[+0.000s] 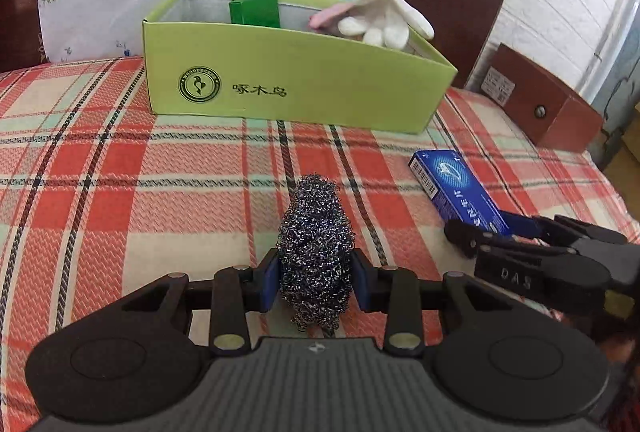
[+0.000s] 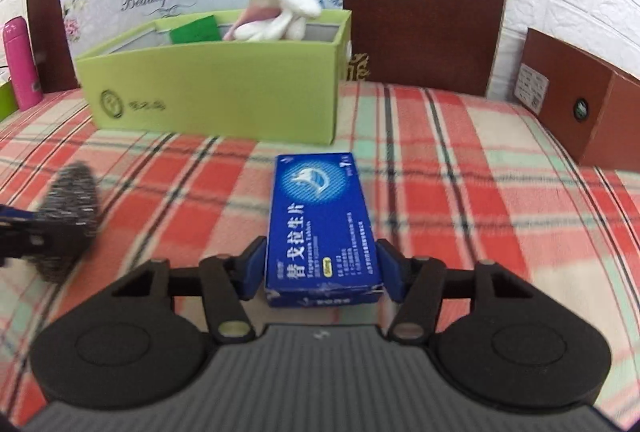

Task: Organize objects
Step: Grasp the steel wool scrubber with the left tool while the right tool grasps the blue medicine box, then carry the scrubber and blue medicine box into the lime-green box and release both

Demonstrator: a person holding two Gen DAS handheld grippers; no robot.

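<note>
The left claw (image 1: 316, 282) grips the scourer (image 1: 316, 252) between its blue pads, low over the plaid bed (image 1: 100, 192). The right claw (image 2: 322, 272) brackets the blue carton (image 2: 320, 224), pads touching or nearly touching its long sides; a firm grip cannot be confirmed. The carton lies flat on the bed, near the green box (image 2: 216, 100), which already holds a glove (image 2: 280, 16) and a green packet (image 2: 194, 29). Judgement: lift each item clear of the box's front wall before lowering it inside. Free room remains in the box's middle. The two claws work close together; they should go one at a time.
</note>
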